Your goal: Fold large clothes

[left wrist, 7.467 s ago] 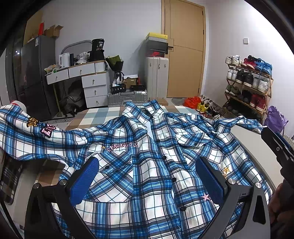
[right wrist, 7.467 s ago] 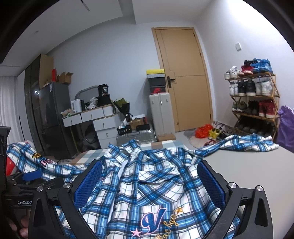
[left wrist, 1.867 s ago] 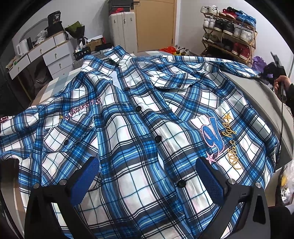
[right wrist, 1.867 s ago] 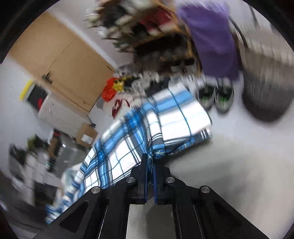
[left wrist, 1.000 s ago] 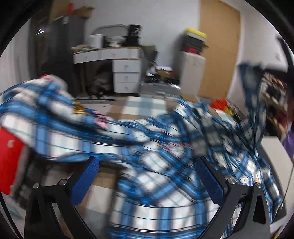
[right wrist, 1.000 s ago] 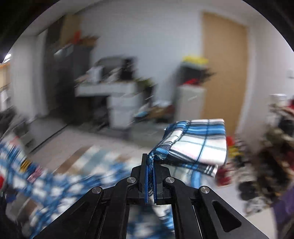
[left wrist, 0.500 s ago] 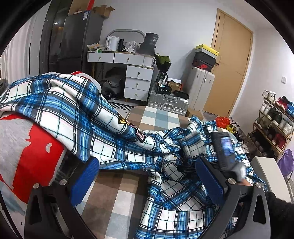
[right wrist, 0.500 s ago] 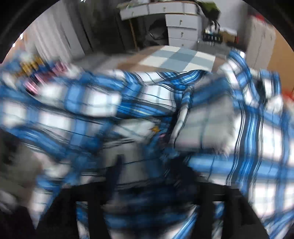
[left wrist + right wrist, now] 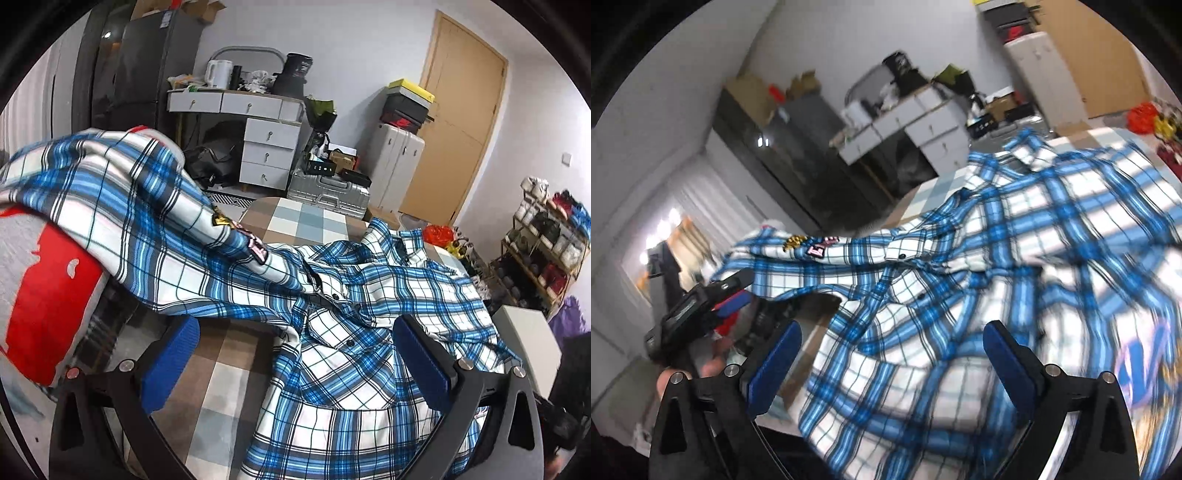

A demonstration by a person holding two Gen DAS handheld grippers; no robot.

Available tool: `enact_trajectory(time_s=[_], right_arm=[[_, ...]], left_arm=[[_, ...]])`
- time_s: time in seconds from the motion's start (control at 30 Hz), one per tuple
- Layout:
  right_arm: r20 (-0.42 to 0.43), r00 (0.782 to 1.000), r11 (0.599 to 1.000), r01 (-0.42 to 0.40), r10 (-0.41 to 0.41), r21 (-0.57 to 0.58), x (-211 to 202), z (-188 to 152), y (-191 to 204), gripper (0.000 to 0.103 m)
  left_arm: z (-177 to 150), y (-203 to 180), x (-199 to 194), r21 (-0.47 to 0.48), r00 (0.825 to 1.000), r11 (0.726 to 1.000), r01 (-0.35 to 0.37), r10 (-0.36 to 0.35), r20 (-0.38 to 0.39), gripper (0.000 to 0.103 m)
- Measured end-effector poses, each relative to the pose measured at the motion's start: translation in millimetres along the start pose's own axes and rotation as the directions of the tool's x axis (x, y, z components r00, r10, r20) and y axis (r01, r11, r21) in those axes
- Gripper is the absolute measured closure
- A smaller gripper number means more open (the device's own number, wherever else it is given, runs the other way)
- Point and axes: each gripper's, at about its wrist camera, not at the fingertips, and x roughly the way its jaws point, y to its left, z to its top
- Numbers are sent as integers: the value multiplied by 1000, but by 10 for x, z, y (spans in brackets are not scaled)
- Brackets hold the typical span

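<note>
A large blue, white and black plaid shirt [image 9: 354, 332] lies crumpled on a table under a checked cloth [image 9: 229, 369]. Its left sleeve [image 9: 129, 206], with embroidered patches, drapes up over a red and grey bundle [image 9: 48, 295]. My left gripper [image 9: 295, 360] stands open near the shirt's left edge, nothing between its blue pads. In the right wrist view the shirt [image 9: 960, 258] is blurred and fills the middle. My right gripper [image 9: 892, 365] hovers over the shirt body, its jaws opening, pads clear of the cloth. The left gripper [image 9: 735, 295] shows at left, held by a hand [image 9: 713, 369].
Beyond the table stand a white drawer desk [image 9: 269, 147], a silver suitcase [image 9: 328, 192], a tall white case [image 9: 399, 166] and a wooden door [image 9: 461, 122]. A shoe rack [image 9: 546, 240] is at the right. A dark cabinet [image 9: 147, 74] fills the back left.
My right gripper, shut on the right sleeve's cuff a second ago, swung it across over the shirt body, dropped lower and let it go. The left gripper barely moved.
</note>
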Motion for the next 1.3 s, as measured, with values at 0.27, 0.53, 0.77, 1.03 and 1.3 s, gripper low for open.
enact_trajectory(time_s=[0.27, 0.53, 0.77, 1.03, 1.3], right_arm=[[23, 999, 999, -27, 27, -39, -359, 20, 168, 0], [-4, 998, 996, -65, 65, -67, -368, -63, 275, 0], [-10, 997, 995, -83, 83, -46, -363, -70, 284, 0], [-29, 996, 997, -79, 78, -23, -302, -98, 265, 0], [-44, 997, 998, -59, 59, 6, -225, -127, 217, 0]], left_arm=[[67, -32, -332, -3, 999, 1000, -4, 4, 42, 1], [456, 731, -802, -129, 998, 992, -10, 19, 65, 1], [577, 1758, -1106, -399, 997, 914, 69, -52, 53, 1], [255, 2503, -817, -641, 974, 745, 186, -228, 19, 1], [131, 2729, -548, -719, 915, 605, 343, -387, 111, 1]])
